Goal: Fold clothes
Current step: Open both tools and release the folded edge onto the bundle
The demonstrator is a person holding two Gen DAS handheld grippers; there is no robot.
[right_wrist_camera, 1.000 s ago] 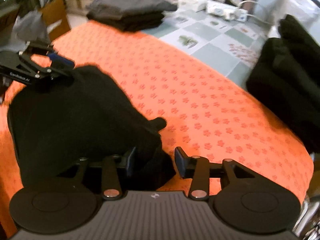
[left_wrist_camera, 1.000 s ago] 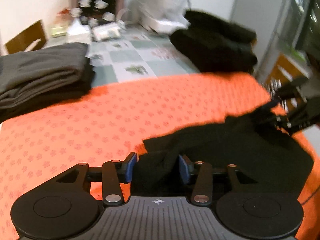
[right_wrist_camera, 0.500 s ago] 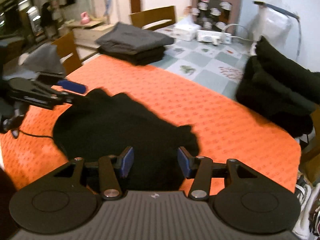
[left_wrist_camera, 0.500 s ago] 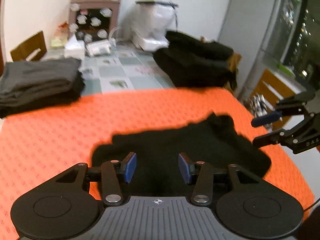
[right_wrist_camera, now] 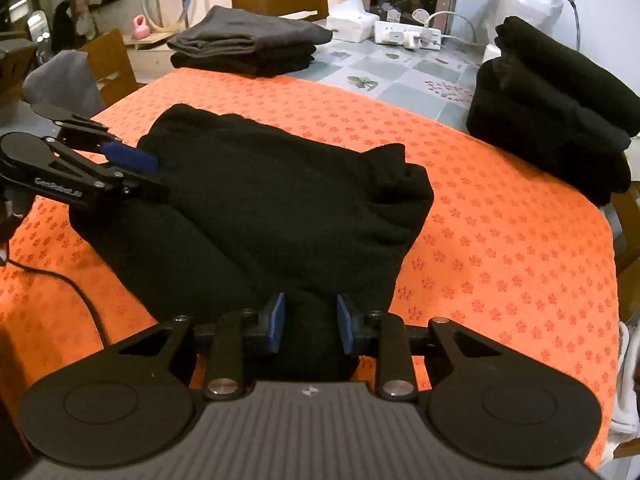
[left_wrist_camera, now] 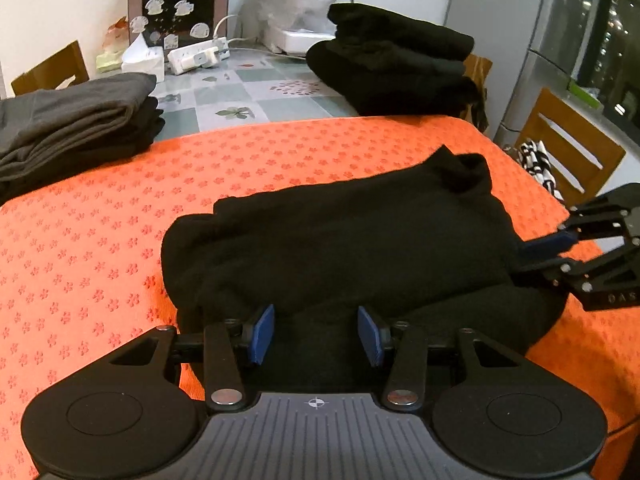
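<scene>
A black fleece garment [left_wrist_camera: 340, 240] lies folded in thick layers on the orange flower-print mat [left_wrist_camera: 100, 232]. My left gripper [left_wrist_camera: 317, 332] is at its near edge, jaws apart, with fabric lying between the blue pads but not pinched. In the right wrist view the left gripper [right_wrist_camera: 150, 176] straddles the garment's [right_wrist_camera: 260, 200] left edge. My right gripper [right_wrist_camera: 311, 322] is closing, and a bunched column of the black fabric fills the gap from pad to pad. The right gripper [left_wrist_camera: 536, 256] shows at the garment's right edge in the left wrist view.
A stack of folded dark grey clothes [left_wrist_camera: 76, 120] sits at the mat's far left, and a pile of black clothes [left_wrist_camera: 396, 64] at the far right. A power strip [left_wrist_camera: 200, 54] and tissue box [right_wrist_camera: 352, 22] lie behind. Wooden chairs [left_wrist_camera: 568, 152] surround the table. A cable [right_wrist_camera: 80, 292] crosses the mat.
Both grippers drew back from the garment, then came in again at its near edge. The right jaws have narrowed onto the fabric. The left jaws kept the same width.
</scene>
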